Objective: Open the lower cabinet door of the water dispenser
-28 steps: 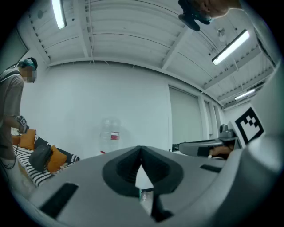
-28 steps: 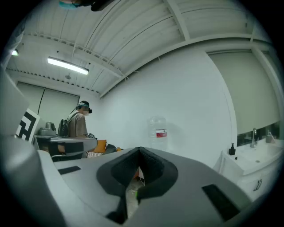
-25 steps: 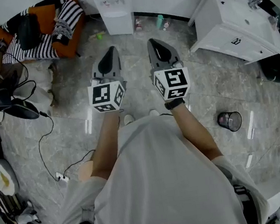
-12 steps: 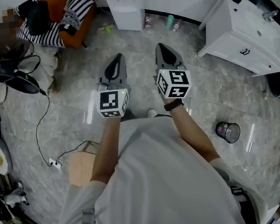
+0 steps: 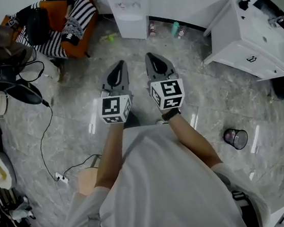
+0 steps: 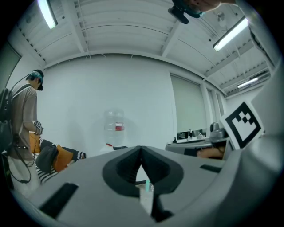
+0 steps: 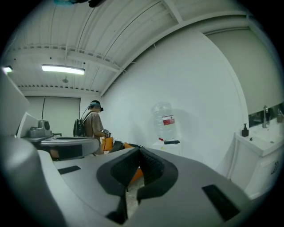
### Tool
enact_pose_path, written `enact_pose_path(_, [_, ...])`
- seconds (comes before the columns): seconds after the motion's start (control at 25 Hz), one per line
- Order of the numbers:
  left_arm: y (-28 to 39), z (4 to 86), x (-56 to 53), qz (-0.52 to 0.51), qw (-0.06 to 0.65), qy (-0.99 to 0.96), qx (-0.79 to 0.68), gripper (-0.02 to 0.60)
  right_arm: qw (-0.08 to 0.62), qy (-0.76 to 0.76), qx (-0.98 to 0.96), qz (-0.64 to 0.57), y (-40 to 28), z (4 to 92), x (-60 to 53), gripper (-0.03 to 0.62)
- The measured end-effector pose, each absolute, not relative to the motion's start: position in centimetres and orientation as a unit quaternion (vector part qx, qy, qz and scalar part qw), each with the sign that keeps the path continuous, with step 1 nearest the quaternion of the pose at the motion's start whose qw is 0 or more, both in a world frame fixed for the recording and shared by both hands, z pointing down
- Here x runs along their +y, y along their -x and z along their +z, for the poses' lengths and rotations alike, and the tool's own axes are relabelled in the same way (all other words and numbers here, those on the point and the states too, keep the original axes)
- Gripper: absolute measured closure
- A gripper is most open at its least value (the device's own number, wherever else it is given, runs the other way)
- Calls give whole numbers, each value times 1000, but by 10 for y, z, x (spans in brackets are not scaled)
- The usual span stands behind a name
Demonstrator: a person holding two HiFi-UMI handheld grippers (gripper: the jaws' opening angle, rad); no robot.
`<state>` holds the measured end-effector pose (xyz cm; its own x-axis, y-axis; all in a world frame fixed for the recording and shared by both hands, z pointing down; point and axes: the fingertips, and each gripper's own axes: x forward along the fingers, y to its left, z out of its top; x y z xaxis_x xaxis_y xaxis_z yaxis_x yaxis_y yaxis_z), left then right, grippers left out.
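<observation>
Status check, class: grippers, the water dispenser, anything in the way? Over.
Left gripper shut, empty; right gripper shut, empty. Water dispenser ahead, untouched. Bottles beside it, off the path.

floor [image 5: 216,91]: grey marbled stone-look tile, polished, light strips glaring off it. water dispenser [image 5: 130,11]: smooth white plastic, slight sheen. bottle [image 7: 164,116] on top: clear plastic. left gripper [image 5: 120,63] and right gripper [image 5: 149,56]: matt grey plastic shells, darker ribbed jaw pads, maybe rubber, hard to tell. sofa [image 5: 72,44]: orange upholstery. striped cloth [image 5: 76,18]: soft knit. bin [image 5: 236,138]: dark wire mesh. shirt [image 5: 161,185]: plain white fabric.
</observation>
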<state>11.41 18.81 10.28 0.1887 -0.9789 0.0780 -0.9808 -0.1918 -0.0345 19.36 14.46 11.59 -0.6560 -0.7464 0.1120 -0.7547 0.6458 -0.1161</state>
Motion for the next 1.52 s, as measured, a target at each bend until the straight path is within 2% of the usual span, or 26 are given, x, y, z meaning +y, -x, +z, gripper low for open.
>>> enact_pose_path(0.24, [-46,107,131,25,31,-796,-604,569,-3,-408,-907,100,-113,112,101,585])
enact_pose_path(0.6, [50,125,70,-5,83,-813,-577,569,36,-448,-889,85,-29,121,54,585])
enact_pose_path(1.08, [39,182,-34,35,111,-848,-516,569,50,-498,-857,120,-63,175,-43,585])
enact_pose_path(1.52, [21,291,-159,61,135,-854,-499,569,81,-489,-855,151,-70,297,-168,585])
